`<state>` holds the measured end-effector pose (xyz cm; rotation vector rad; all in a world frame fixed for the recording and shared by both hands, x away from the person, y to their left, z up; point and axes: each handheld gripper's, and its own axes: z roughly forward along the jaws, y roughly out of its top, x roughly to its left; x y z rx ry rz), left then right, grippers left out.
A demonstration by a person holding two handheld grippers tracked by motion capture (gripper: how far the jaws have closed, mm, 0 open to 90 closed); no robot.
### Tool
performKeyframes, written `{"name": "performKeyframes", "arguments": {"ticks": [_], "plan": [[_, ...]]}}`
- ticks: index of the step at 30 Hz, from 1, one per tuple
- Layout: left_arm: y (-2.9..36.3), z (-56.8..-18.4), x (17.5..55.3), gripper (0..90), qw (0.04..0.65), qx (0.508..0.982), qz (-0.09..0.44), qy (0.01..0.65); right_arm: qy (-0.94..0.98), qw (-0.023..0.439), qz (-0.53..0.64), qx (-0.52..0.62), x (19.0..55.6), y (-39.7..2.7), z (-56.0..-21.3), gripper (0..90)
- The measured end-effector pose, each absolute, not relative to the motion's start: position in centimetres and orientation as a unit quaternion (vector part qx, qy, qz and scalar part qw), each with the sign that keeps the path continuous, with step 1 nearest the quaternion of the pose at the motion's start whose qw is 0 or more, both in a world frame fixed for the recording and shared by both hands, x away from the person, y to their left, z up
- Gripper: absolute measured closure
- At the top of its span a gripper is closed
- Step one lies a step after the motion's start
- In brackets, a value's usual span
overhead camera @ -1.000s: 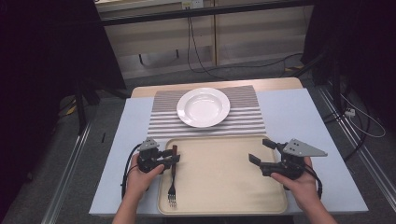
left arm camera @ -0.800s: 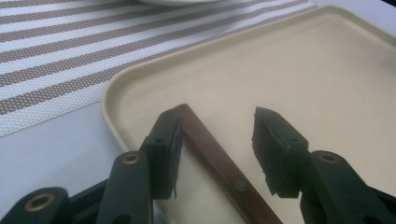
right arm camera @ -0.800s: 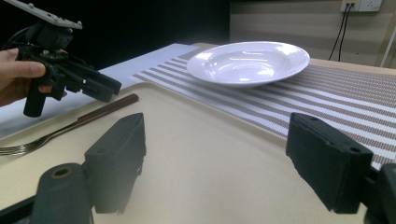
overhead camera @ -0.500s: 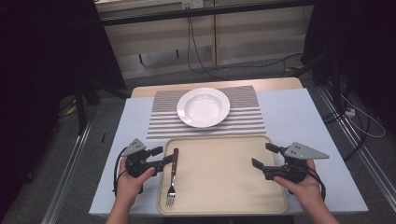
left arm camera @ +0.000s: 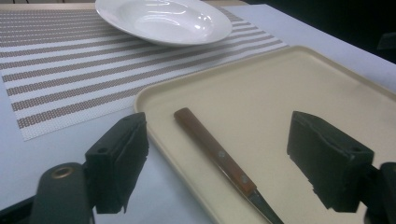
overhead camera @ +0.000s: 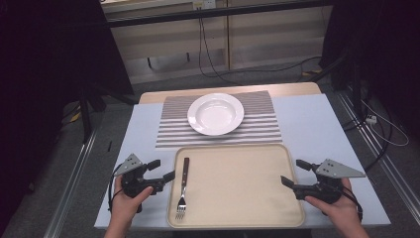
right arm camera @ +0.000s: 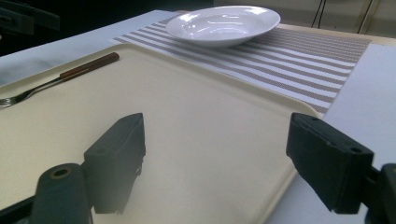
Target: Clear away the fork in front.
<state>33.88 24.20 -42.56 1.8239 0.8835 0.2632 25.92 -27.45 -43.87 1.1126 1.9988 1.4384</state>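
A fork [overhead camera: 183, 188] with a brown wooden handle lies along the left side of the beige tray [overhead camera: 237, 188], tines toward the person. My left gripper [overhead camera: 162, 169] hovers just off the tray's left rim, pointing at the handle. Its jaws have just been opening and stand apart, touching nothing. In the left gripper view the fork handle [left arm camera: 210, 147] lies on the tray ahead of my left gripper [left arm camera: 215, 128], untouched. My right gripper [overhead camera: 292, 172] is at the tray's right rim, open and empty. The right gripper view looks past my right gripper [right arm camera: 215, 135] across the tray [right arm camera: 187, 116] to the fork [right arm camera: 70, 74].
A white deep plate [overhead camera: 215, 114] rests on a striped placemat [overhead camera: 171, 131] beyond the tray. All of this sits on a pale blue tabletop [overhead camera: 317, 124]. Cables run over the floor behind the table, and dark stands flank it.
My left gripper has drawn back leftward off the fork handle and its jaws stand wider. The fork stays on the tray. My right gripper has shifted right, toward the tray's rim.
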Motion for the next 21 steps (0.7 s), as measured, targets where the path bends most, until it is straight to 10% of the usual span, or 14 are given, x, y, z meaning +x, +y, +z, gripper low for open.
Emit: {"name": "performKeyframes", "arguments": {"ticks": [21], "plan": [[25.4,-42.6,33.8,14.3,0.520,0.758,0.118,0.374,0.717,0.221,0.524,0.402,25.7,-28.1,-44.4,20.1]]}}
